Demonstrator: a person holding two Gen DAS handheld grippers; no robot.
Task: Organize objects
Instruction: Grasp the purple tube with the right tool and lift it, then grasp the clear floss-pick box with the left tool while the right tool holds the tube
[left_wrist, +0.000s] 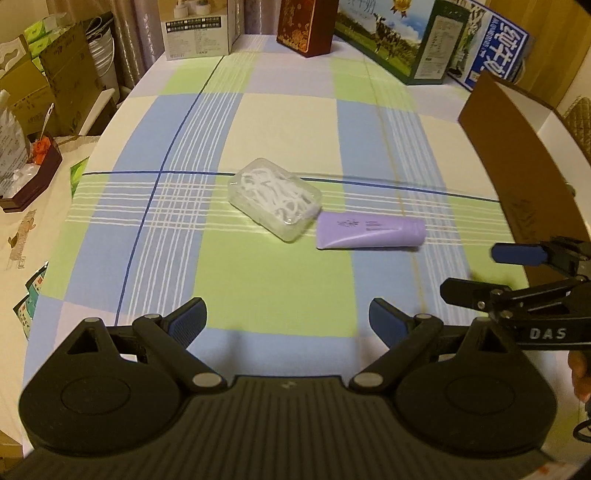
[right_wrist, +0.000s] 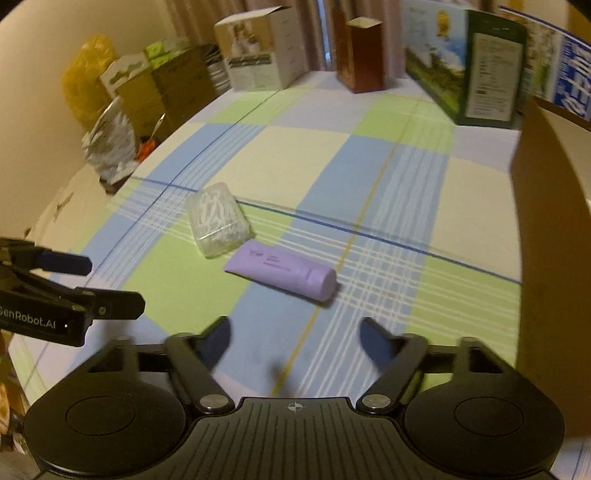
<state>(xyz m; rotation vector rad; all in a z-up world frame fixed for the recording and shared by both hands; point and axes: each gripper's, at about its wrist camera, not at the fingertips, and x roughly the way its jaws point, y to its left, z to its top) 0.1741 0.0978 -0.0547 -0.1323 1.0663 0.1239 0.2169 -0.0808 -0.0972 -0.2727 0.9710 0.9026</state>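
Purple tube (right_wrist: 282, 272) lies mid-cloth, ahead of both spread grippers (left_wrist: 288, 320) (right_wrist: 294, 339).

The right gripper (left_wrist: 469, 273) enters the left wrist view from the right edge, its body cut off there. In the right wrist view the left gripper (right_wrist: 114, 284) is likewise cut by the left edge. The brown cardboard box (right_wrist: 546, 206) at the right runs out of frame, its inside hidden. Print on the purple tube (right_wrist: 284, 273) is too small to read. That view is motion-blurred, smearing the right gripper's fingertips (right_wrist: 218, 343) and the far boxes (right_wrist: 258, 55).
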